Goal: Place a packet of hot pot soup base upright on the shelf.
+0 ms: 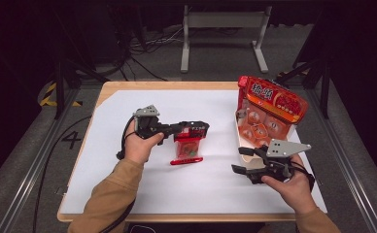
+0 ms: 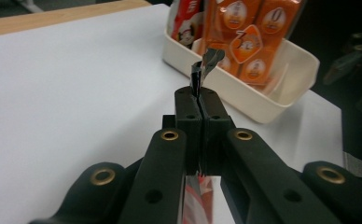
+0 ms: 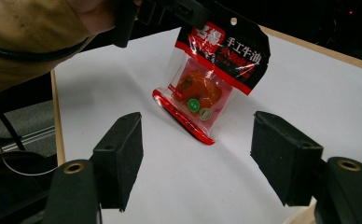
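Jaws of the left gripper [image 1: 199, 129] are clenched on the top edge of a red sauce packet [image 1: 187, 148], which hangs with its bottom edge just touching the counter [image 1: 128, 194]. It looks freshly picked. To the right, the right gripper [image 1: 242, 160] waits with jaws released beside the white tray [image 2: 244, 95] of orange packs [image 1: 266, 124]; placing remains.

Lighting: bright overhead light on the white table [image 1: 128, 189]; surroundings dark. Shadows: soft, short, under the packet [image 3: 207, 88]. Glare: sheen on the packet's film and on the far-right bag [image 1: 273, 103]. Focus: near jaws soft in both gripper views. High view: slightly grainy.
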### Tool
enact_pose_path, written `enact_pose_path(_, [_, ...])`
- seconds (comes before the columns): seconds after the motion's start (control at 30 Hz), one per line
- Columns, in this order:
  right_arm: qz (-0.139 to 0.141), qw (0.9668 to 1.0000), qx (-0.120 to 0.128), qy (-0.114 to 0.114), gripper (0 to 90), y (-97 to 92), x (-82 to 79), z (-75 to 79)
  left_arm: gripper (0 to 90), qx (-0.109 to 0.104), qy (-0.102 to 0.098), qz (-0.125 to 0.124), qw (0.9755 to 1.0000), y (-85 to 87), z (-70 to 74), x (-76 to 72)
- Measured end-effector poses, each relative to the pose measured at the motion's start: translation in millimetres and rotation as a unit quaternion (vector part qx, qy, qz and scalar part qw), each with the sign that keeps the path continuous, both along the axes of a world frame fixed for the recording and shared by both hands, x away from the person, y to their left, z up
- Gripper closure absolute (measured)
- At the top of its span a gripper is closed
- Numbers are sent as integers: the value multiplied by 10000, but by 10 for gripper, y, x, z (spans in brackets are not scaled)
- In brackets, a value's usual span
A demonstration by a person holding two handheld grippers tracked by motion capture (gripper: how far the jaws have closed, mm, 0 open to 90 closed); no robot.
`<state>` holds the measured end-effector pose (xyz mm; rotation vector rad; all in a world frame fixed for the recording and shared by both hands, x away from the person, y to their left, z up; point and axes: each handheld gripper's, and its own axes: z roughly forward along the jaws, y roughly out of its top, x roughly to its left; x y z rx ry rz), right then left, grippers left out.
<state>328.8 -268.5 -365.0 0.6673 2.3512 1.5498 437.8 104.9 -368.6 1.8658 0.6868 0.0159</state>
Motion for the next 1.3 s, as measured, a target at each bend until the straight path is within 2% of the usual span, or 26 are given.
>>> enact_pose_path(0.27, [-72,10000,-9,-2,359,-10,-4,34,892,-110,-351,-140,9992,-65,199,-198])
enact_pose_path(0.5, [-169,9999,-8,-1,362,-35,-6,76,892,-323,-564,-250,9976,-139,361,-328])
enact_pose_path(0.77, [-244,9997,-6,13,362,-64,-6,117,891,-578,-689,-506,9947,-298,488,-458])
enact_pose_path(0.87, [-287,9996,28,-34,354,-87,-10,148,892,-721,-724,-634,9927,-376,540,-521])
enact_pose_path(1.13, [-406,9989,147,-196,349,-179,-47,264,892,-809,-820,-791,9902,-500,598,-596])
enact_pose_path(1.2, [-445,9985,185,-256,363,-205,-51,305,892,-829,-834,-840,9895,-532,600,-610])
enact_pose_path(1.3, [-518,9979,144,-370,452,-246,-52,367,892,-841,-817,-909,9889,-571,599,-630])
